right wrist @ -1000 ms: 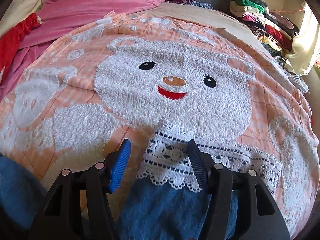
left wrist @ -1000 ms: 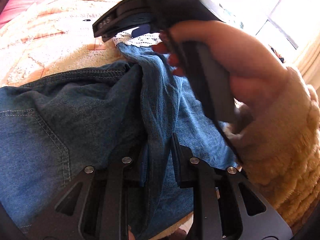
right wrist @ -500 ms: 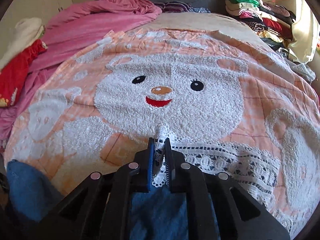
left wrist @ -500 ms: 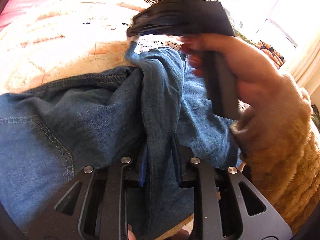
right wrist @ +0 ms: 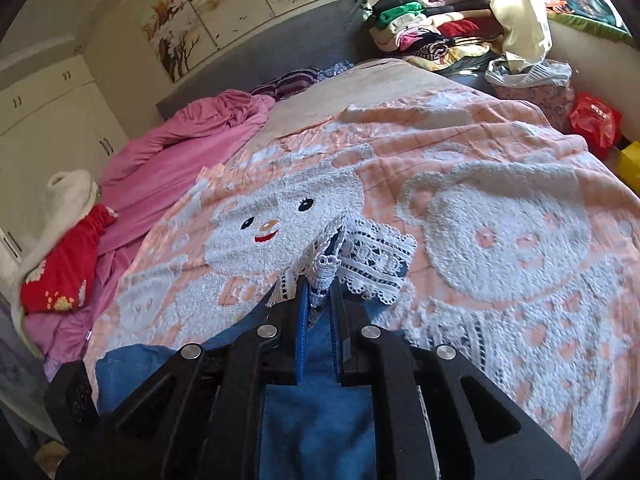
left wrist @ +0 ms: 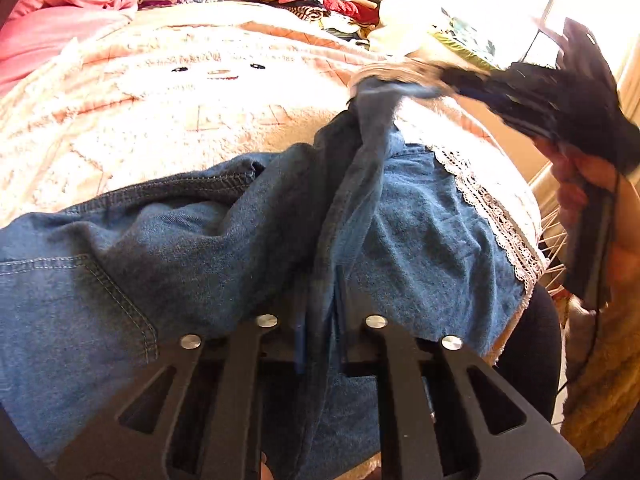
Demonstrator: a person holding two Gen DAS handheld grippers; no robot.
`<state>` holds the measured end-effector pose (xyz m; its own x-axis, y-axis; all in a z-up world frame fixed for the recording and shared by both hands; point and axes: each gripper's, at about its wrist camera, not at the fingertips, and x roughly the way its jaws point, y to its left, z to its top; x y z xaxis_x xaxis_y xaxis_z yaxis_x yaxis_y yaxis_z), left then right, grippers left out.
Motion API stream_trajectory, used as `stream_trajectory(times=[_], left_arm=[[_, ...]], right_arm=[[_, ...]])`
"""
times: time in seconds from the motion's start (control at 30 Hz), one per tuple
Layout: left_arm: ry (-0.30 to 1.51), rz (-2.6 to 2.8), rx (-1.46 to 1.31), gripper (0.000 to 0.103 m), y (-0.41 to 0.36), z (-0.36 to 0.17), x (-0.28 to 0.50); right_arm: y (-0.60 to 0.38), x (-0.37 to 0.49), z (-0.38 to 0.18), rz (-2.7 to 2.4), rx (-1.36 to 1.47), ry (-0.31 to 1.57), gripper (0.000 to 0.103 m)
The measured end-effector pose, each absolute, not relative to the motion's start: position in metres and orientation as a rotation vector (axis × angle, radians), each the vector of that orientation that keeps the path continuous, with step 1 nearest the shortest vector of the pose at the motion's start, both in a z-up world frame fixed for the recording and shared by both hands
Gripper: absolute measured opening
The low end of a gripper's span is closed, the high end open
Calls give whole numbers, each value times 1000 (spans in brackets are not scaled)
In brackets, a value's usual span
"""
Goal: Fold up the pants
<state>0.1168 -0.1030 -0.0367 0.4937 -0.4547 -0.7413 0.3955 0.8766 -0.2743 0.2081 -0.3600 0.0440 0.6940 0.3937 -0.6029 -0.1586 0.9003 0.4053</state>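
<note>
Blue denim pants (left wrist: pixel 200 264) with white lace hems lie on a peach teddy-bear blanket (left wrist: pixel 132 120). My left gripper (left wrist: pixel 318 320) is at the near edge, its jaws closing tight on a bunched fold of denim in the middle of the pants. My right gripper (right wrist: pixel 318 300) is shut on the lace hem (right wrist: pixel 372 256) of one leg and holds it off the blanket. In the left wrist view that gripper (left wrist: pixel 460 82) is a blur at the upper right, with the leg stretched toward it. The other leg's lace hem (left wrist: pixel 492 208) lies flat at the right.
A pink duvet (right wrist: pixel 180 148) and a red garment (right wrist: pixel 68 268) lie at the bed's left. Stacked clothes (right wrist: pixel 428 32) sit by the headboard. A red bag (right wrist: pixel 596 120) is beyond the bed's right edge. A person's hand (left wrist: pixel 592 192) and fuzzy sleeve (left wrist: pixel 600 380) are on the right.
The right gripper shut on the lace hem, then swung up and to the right with it, pulling that leg taut. The left gripper stayed put on the denim fold.
</note>
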Motion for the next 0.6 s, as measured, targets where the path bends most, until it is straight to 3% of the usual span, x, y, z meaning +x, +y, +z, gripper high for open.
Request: stream_trajectory(times=[0.6], left_arm=[[864, -557, 41, 5, -96, -25, 86]], right_arm=[[-423, 77, 3, 170, 454, 829, 9]])
